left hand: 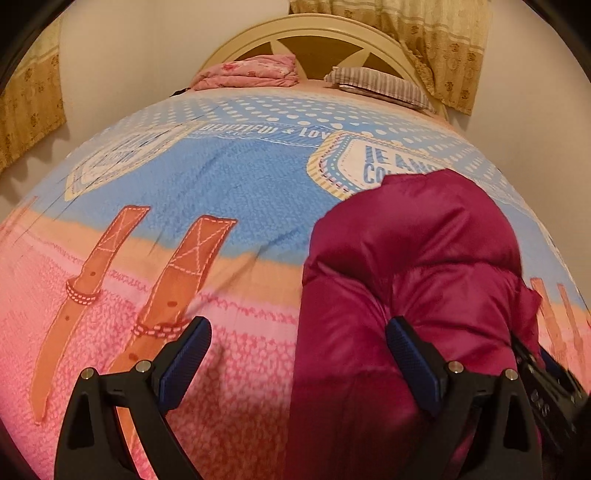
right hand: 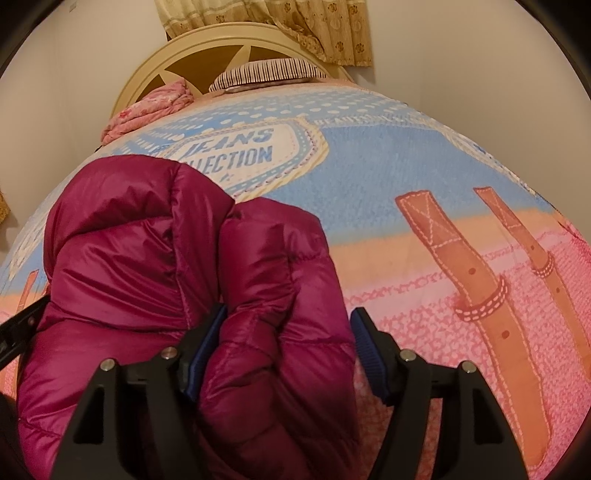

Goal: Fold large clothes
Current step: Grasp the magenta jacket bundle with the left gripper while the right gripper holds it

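Right wrist view has my right gripper [right hand: 288, 347] straddling the near right edge of the magenta puffer jacket [right hand: 184, 266], which sits in a bulky bundle on the bed's patterned cover [right hand: 406, 166], at the end away from the headboard. Fingers are a good way apart: the left pad [right hand: 207, 350] sits against the puffy fabric, the other pad [right hand: 369, 354] is clear of it over the pink part of the cover, so nothing is actually pinched. My left gripper [left hand: 299, 354] is spread wide too, one finger over bare cover, the other lying against the jacket's left edge, also holding nothing. My read is that a fold has been laid down and I'm letting go, with the jacket roughly halved but lumpy. Next move probably means picking a fresh edge with both hands and bringing it over evenly, and puffy slippery fabric like this tends to spring back, so I'd want a proper deep bite on it. View differences: the right one shows the top of the bundle, with a seam and a fold line running down between two lobes, and the left one shows the jacket's left flank, plus a bit of the other tool [left hand: 546, 391] poking in at the lower right. Both catch the striped pillow [left hand: 380, 86] and a pink quilt [left hand: 251, 72] by the headboard [left hand: 314, 33].
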`<state>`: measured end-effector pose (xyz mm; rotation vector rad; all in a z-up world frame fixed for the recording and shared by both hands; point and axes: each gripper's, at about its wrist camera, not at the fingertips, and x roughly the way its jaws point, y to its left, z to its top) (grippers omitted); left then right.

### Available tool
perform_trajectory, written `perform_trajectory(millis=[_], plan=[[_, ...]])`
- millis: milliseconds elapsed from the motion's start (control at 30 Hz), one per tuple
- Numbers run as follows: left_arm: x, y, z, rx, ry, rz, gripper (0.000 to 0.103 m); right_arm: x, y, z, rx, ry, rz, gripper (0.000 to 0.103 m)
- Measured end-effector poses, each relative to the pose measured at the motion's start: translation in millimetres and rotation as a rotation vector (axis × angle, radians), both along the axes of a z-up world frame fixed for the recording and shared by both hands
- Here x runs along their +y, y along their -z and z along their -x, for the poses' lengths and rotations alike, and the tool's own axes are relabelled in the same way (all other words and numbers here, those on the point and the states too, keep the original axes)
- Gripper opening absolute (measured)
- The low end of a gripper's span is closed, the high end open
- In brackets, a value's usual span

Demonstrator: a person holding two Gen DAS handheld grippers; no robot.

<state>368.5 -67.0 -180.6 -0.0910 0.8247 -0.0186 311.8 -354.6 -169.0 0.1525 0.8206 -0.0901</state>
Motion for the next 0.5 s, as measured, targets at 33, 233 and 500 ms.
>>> perform_trajectory(millis=[33,233,500], plan=[[-1,0,4,-0.005,0.007,-0.006,0.096,-1,0,0,0.002,0.0,-0.003,0.069],[-9,2,18,-0.041,0.041,-0.05,0.096,-2,1,-1,0.009,-0.001,-0.01,0.07],[-9,10,15,-0.032,0.064,-0.027,0.096,-3,2,-1,0.017,-0.005,-0.015,0.071]])
